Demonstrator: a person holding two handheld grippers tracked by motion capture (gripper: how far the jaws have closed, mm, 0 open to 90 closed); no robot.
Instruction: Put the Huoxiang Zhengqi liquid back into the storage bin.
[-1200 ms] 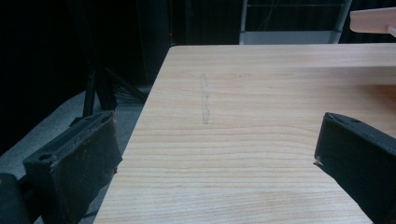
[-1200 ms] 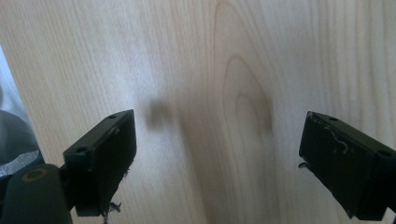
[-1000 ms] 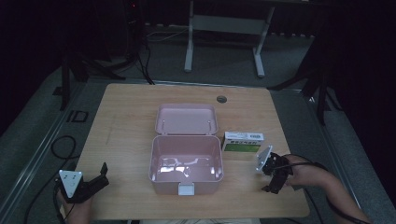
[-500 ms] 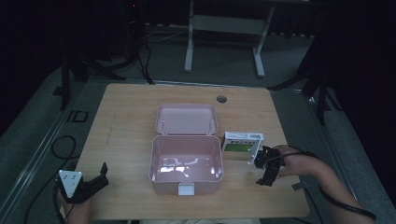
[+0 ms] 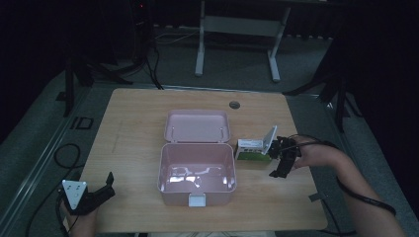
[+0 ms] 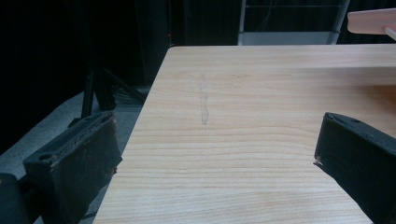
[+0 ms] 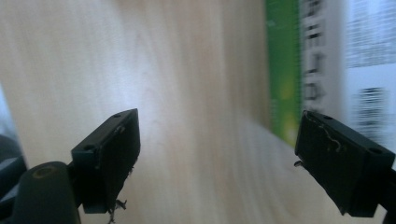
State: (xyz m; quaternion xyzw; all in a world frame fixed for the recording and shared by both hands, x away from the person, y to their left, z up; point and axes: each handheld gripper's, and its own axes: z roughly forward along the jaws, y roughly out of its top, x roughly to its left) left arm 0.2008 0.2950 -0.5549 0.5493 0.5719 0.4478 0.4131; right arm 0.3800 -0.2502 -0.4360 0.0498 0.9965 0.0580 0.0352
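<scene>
pink lidded box (image 5: 196, 168): one, open
green and white carton (image 5: 253, 150): one
grippers: two, left gripper (image 5: 101, 190), right gripper (image 5: 278, 159)
wooden table (image 5: 133, 123): one

Dark room (barely lit), grey floor (image 5: 44, 148), metal stand (image 5: 237, 29) behind.

A pale wooden worktop (image 5: 138, 123) carries a pink box (image 5: 196, 170) at its middle, its lid (image 5: 197, 126) thrown back flat toward the far edge. Just beside the box's right wall lies a small green-and-white carton (image 5: 252, 150). The right claw (image 5: 277, 158) sits at the carton's right end, jaws apart. The left claw (image 5: 99, 190) rests at the near left corner, well apart from the box, jaws spread. A small dark round fitting (image 5: 234, 104) marks the far edge.
</scene>
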